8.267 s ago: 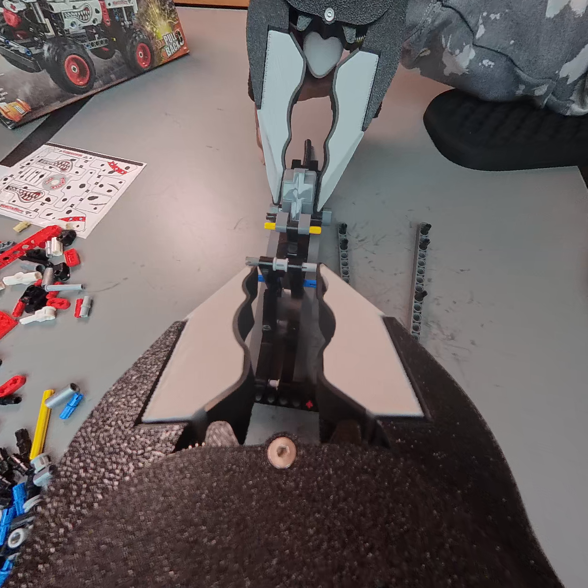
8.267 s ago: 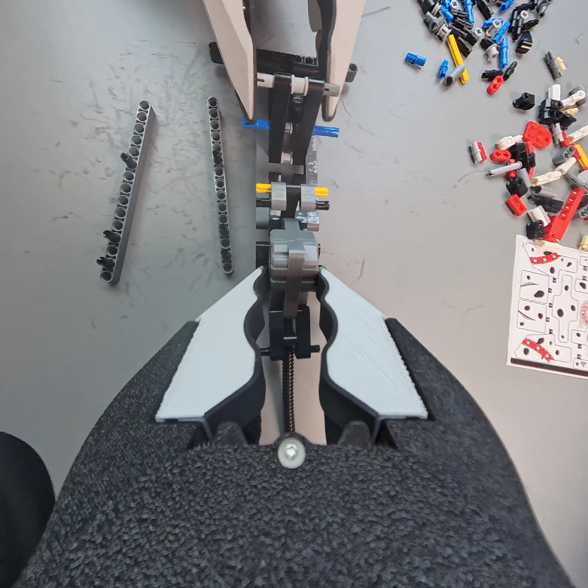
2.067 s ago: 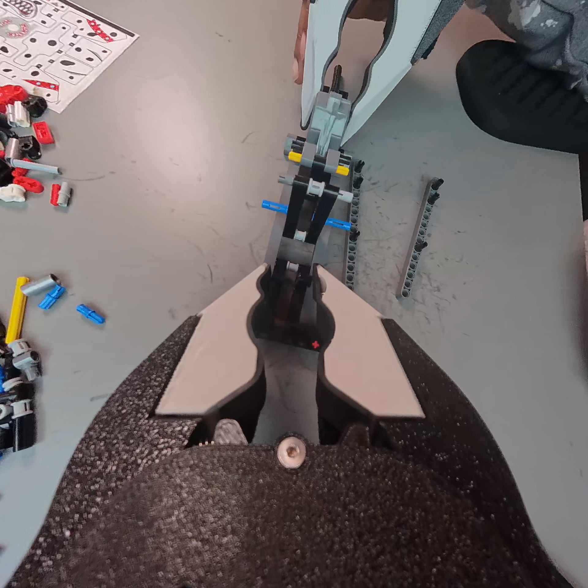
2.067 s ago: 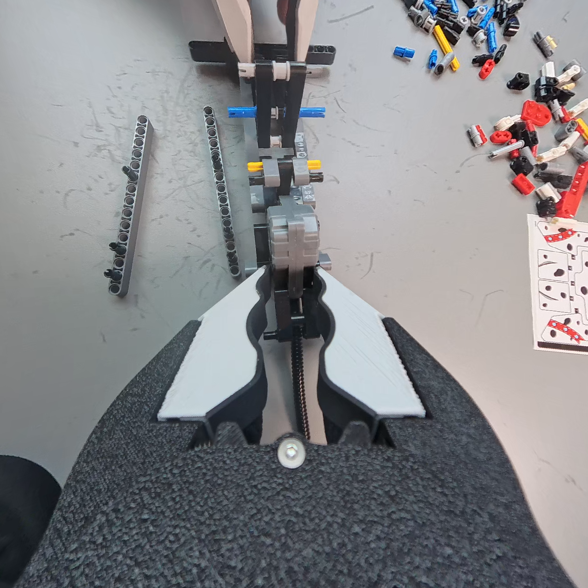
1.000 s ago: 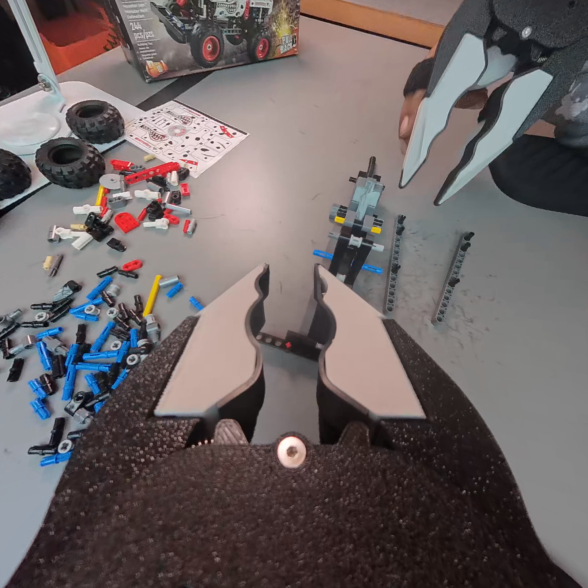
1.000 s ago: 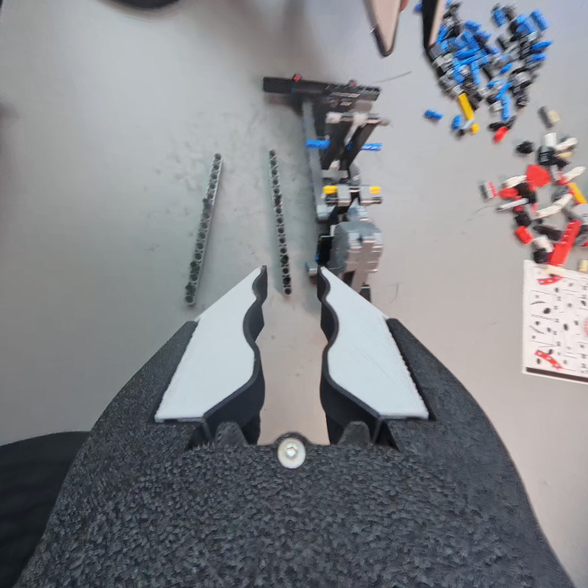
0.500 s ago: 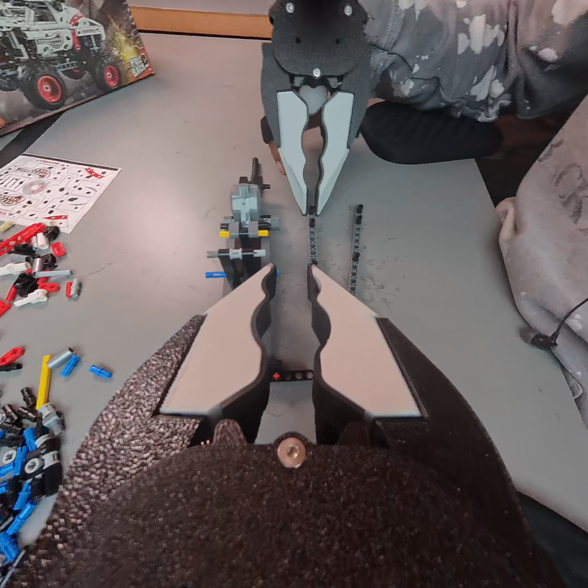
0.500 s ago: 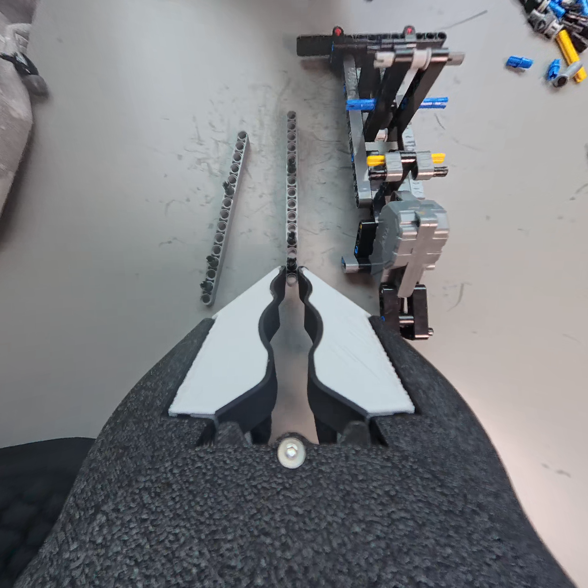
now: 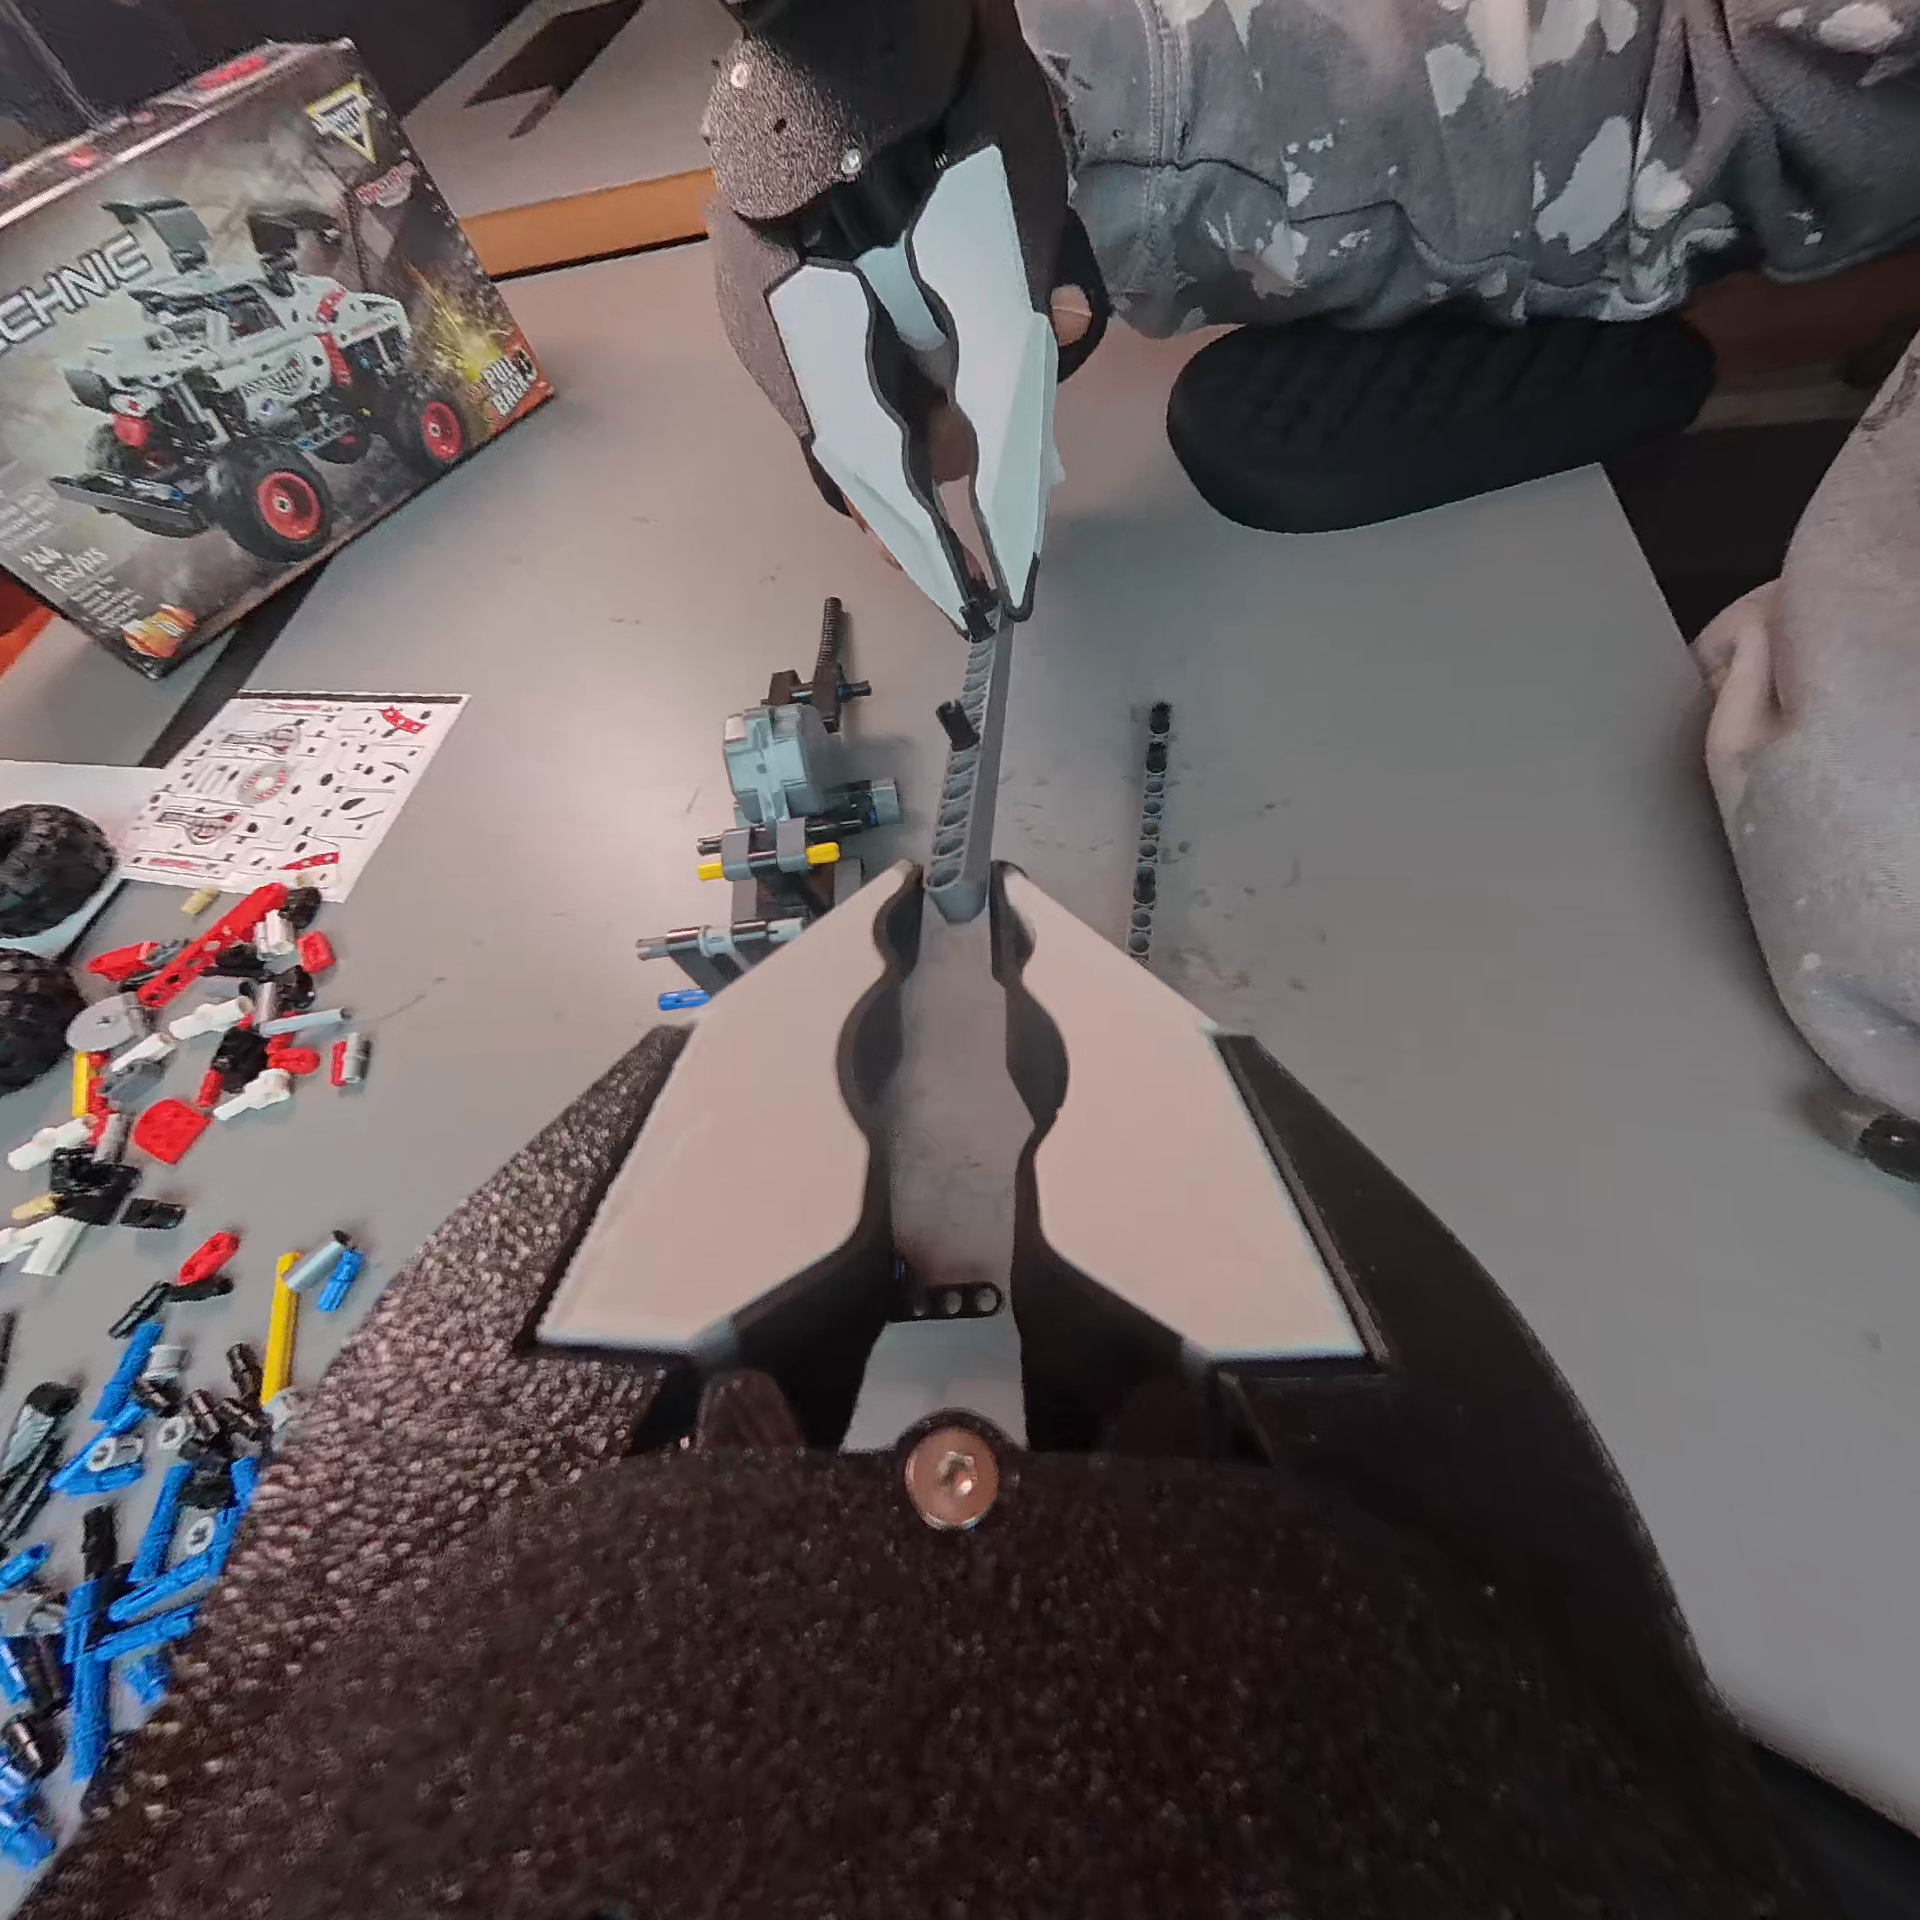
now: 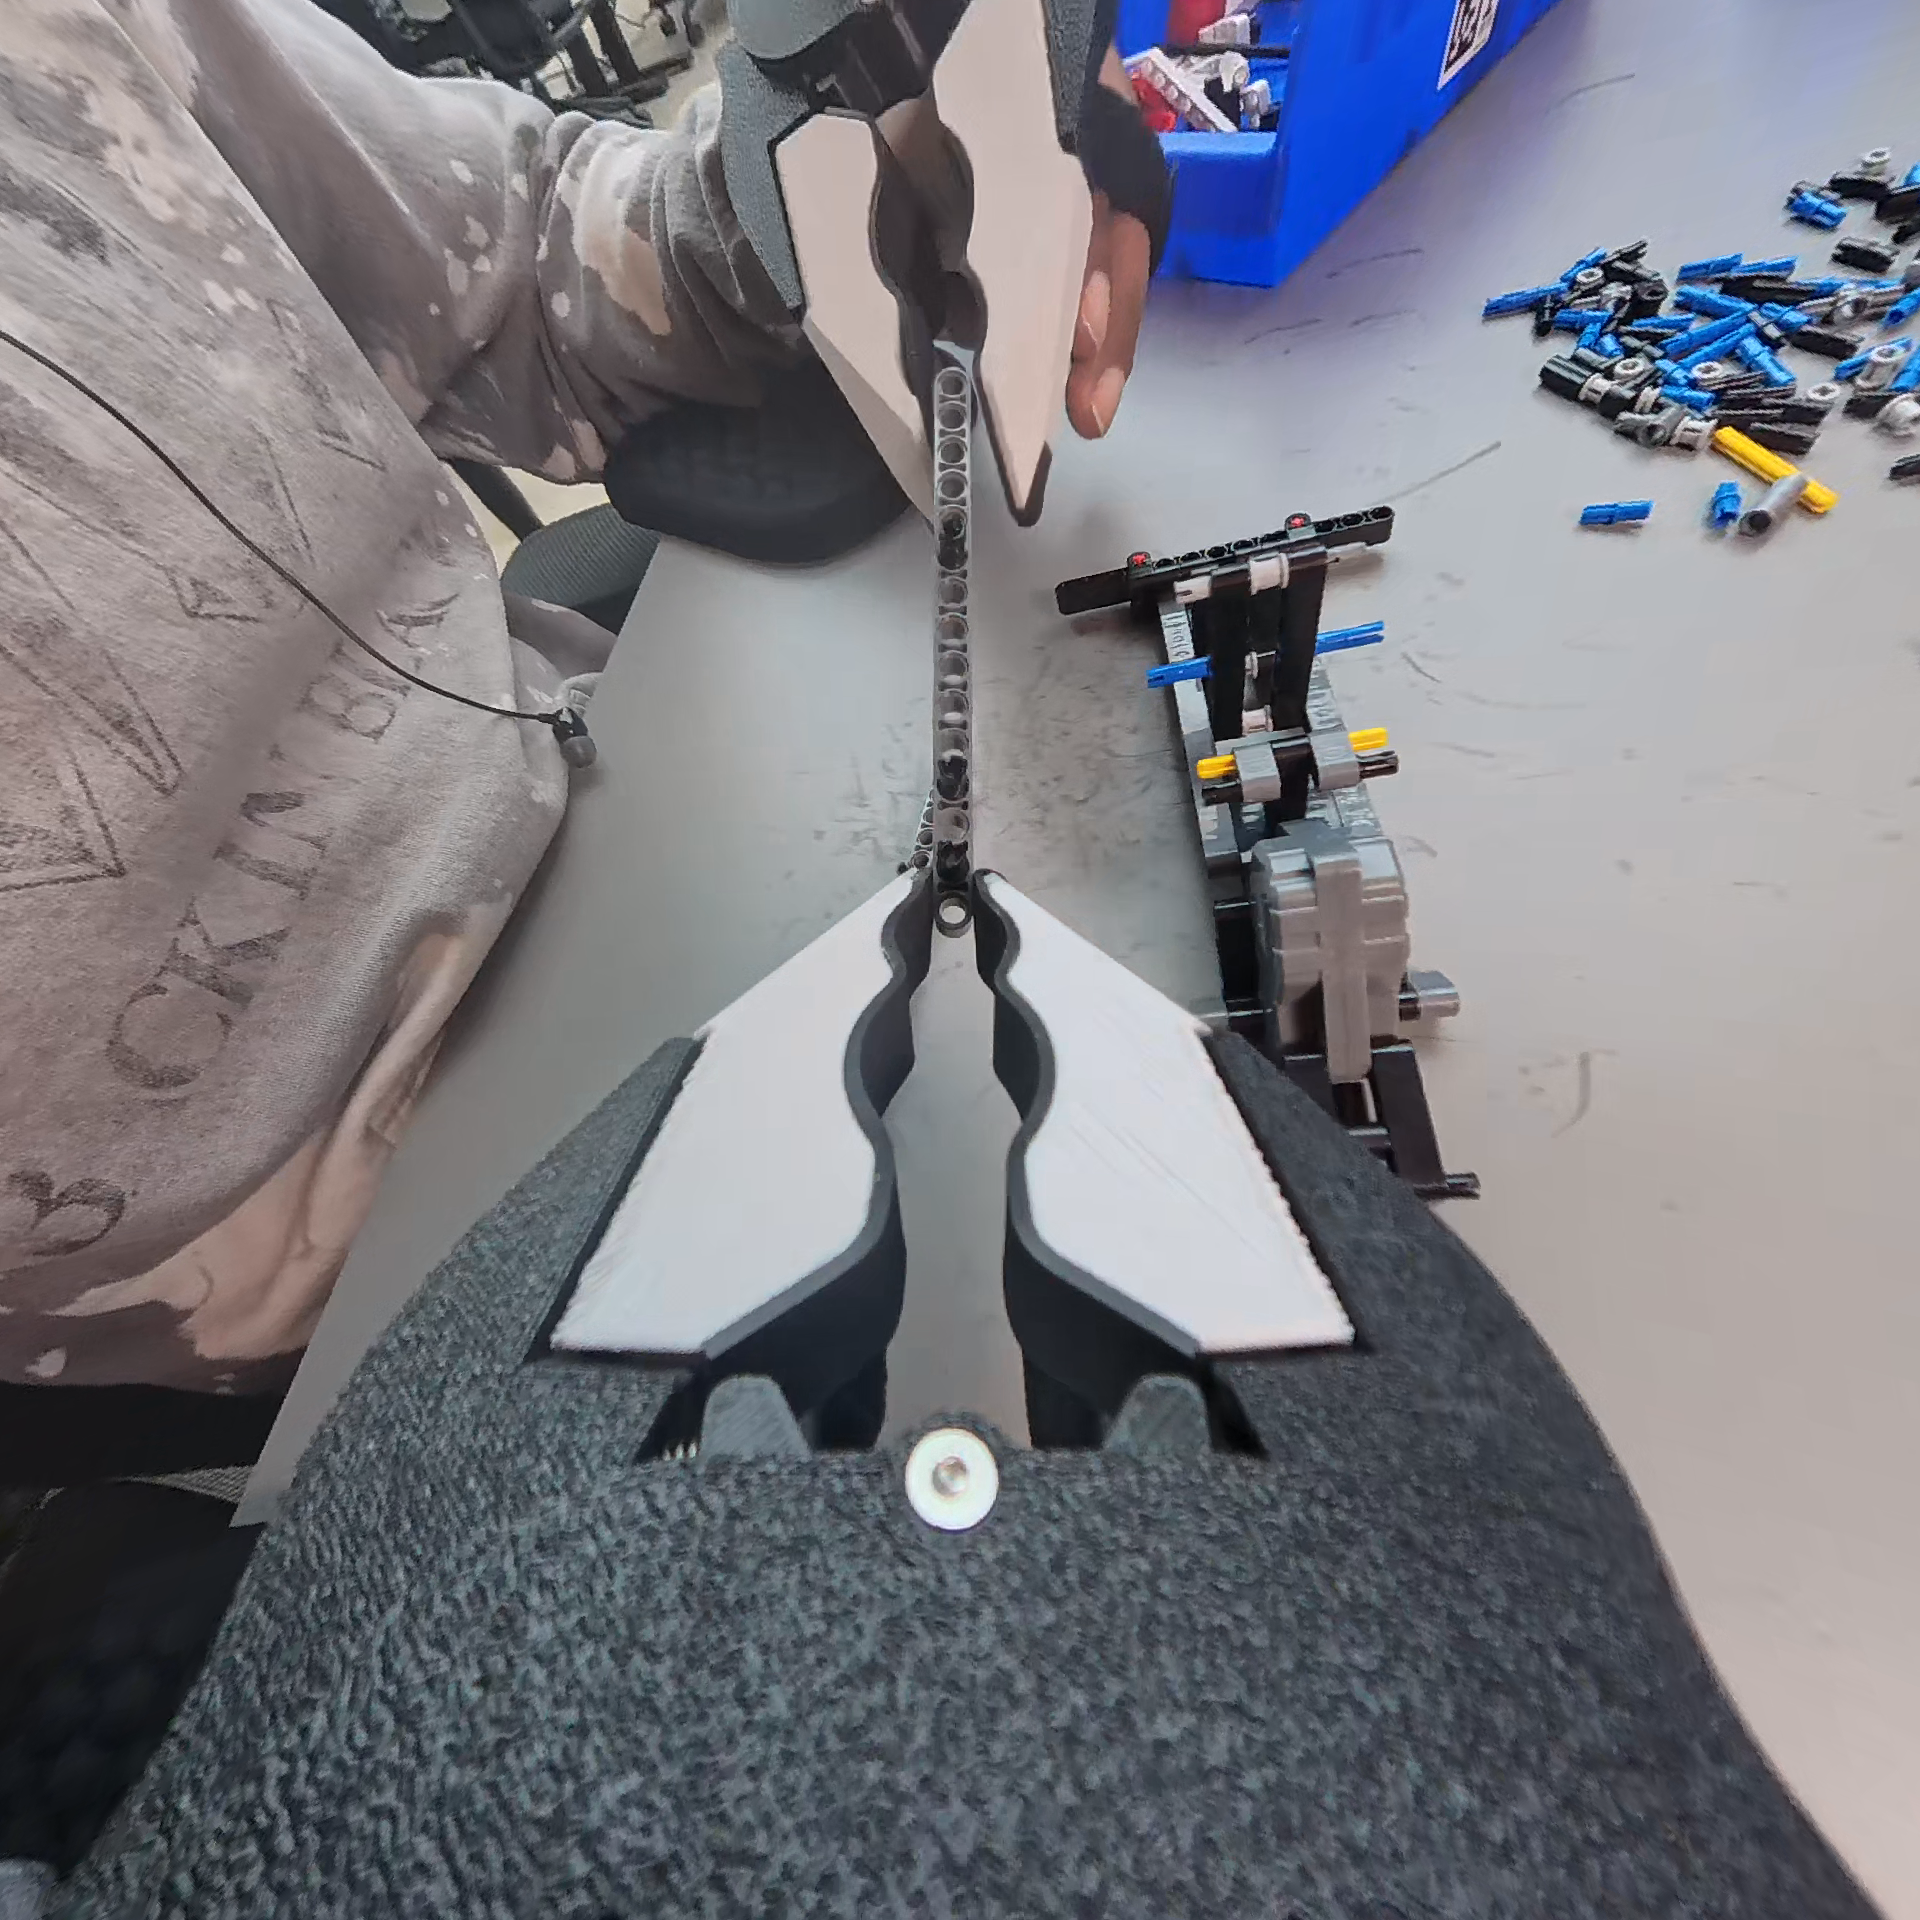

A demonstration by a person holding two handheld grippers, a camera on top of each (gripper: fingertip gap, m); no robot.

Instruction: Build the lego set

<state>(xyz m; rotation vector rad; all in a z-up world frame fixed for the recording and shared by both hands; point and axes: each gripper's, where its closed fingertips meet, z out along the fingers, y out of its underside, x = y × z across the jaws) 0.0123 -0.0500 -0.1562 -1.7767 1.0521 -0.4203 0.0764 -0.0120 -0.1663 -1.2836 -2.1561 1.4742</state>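
Grey and scuffed, the desk (image 9: 1403,727) carries everything I am working with, and its near edge meets a person's mottled grey sweatshirt (image 10: 208,623). At the far left corner, as my left camera sees it, stands the set's box (image 9: 239,343) with a sticker sheet (image 9: 281,790) lying just in front of it, and two black tyres (image 9: 42,862) sit at the left edge. My right camera shows a blue bin (image 10: 1309,135) at the back. The half-built chassis (image 10: 1299,831) lies flat on the desk, well clear of both tools, its grey motor block (image 10: 1330,966) at the end nearer my right tool. Between my tools, lifted off the desk, runs a long grey beam (image 10: 951,644) with a few black pins in its holes. My left tool (image 9: 956,904) is clamped on one end of it and my right tool (image 10: 951,904) is pinched tight on the other. A second grey beam (image 9: 1148,821) rests on the desk just beside. Loose pieces lie scattered to the side: red, white and black ones (image 9: 208,1018), then a heap of blue and black pins (image 10: 1714,343) with a yellow axle (image 10: 1766,478).
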